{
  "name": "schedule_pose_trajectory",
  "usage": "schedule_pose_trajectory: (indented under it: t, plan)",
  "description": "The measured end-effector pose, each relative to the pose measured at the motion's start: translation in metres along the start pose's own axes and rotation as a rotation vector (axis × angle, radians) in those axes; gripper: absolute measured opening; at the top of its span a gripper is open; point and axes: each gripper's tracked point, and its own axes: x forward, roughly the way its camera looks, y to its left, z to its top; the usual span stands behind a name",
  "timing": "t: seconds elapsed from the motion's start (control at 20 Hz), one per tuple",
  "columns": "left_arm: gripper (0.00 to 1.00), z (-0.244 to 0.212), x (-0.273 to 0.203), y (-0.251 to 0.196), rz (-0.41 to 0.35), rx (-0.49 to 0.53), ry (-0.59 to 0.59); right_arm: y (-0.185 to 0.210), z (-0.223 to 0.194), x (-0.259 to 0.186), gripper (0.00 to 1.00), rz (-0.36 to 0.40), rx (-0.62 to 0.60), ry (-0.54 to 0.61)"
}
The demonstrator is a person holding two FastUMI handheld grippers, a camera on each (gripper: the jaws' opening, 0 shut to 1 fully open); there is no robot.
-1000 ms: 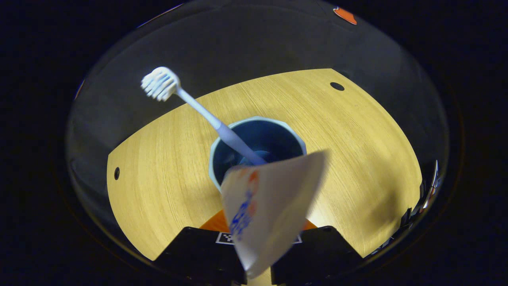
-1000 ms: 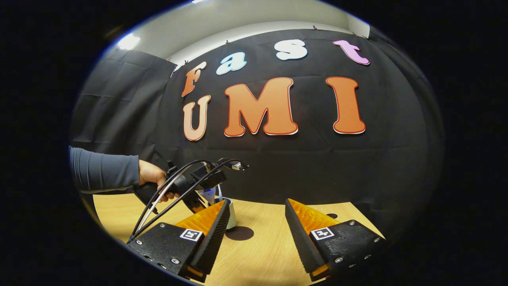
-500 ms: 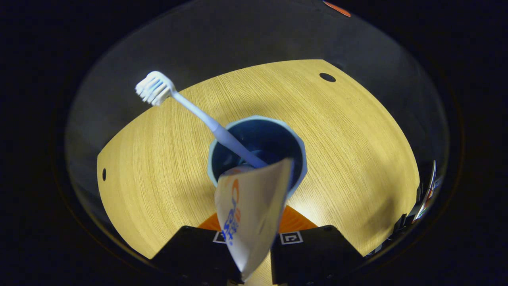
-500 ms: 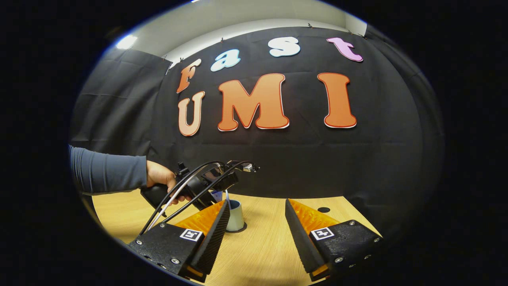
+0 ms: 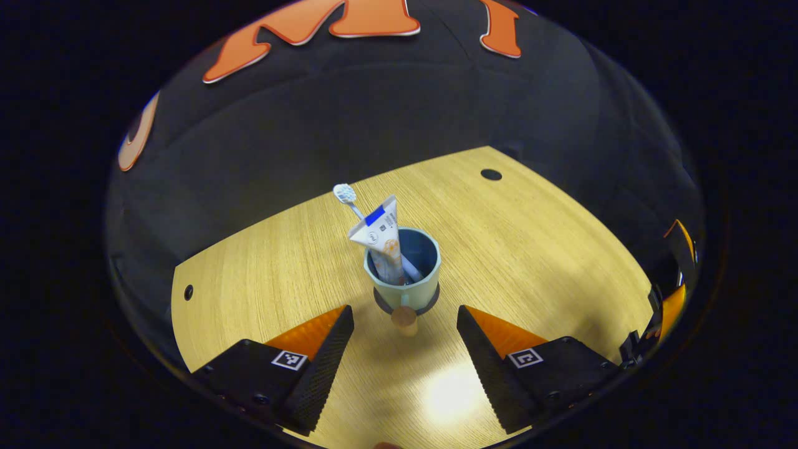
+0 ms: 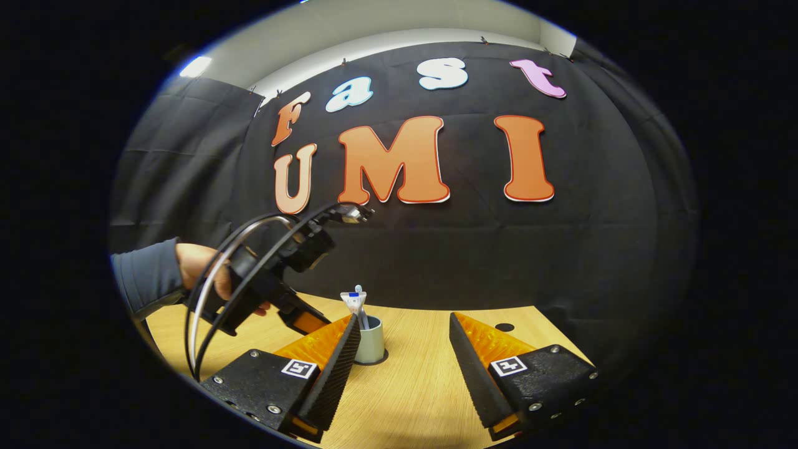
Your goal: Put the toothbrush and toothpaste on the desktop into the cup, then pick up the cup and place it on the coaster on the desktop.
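Observation:
A pale cup point(image 5: 404, 284) with a dark inside stands upright on the wooden desktop point(image 5: 548, 249). A dark disc point(image 5: 430, 304) shows under its base. The white toothpaste tube point(image 5: 381, 234) stands in the cup, flat end up, and leans on the rim. The toothbrush point(image 5: 343, 193) is in there too, with its bristle head sticking out behind the tube. My left gripper point(image 5: 405, 315) is open, a short way back from the cup, with nothing between its fingers. My right gripper point(image 6: 404, 319) is open and empty; the cup point(image 6: 369, 340) lies past its left finger.
A small tan knob point(image 5: 405, 321) sits at the cup's near side. A hand point(image 6: 199, 274) with a grey sleeve holds the left gripper, with looped black cables point(image 6: 249, 249). Small dark holes point(image 5: 491, 174) point(image 5: 188, 292) mark the desktop's far corners. Black cloth stands behind the desk.
My left gripper has let go of the toothpaste, opened, and drawn back and up from the cup. The tube now stands in the cup. My right gripper has hardly moved.

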Motion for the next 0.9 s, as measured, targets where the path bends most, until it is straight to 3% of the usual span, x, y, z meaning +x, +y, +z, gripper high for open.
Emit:
schedule_pose_trajectory:
  t: [0.2,0.45,0.9]
  plan:
    - [1.00,0.003,-0.030,0.019,0.075,-0.023,-0.188,0.017,0.023,-0.008,0.86,-0.026,-0.014,-0.060]
    - [1.00,0.006,-0.104,0.031,0.176,-0.021,-0.422,0.048,0.033,-0.009,0.87,-0.016,-0.025,-0.098]
    - [0.99,0.004,-0.189,0.058,0.348,-0.095,-0.714,0.094,0.027,-0.007,0.87,0.026,-0.106,-0.132]
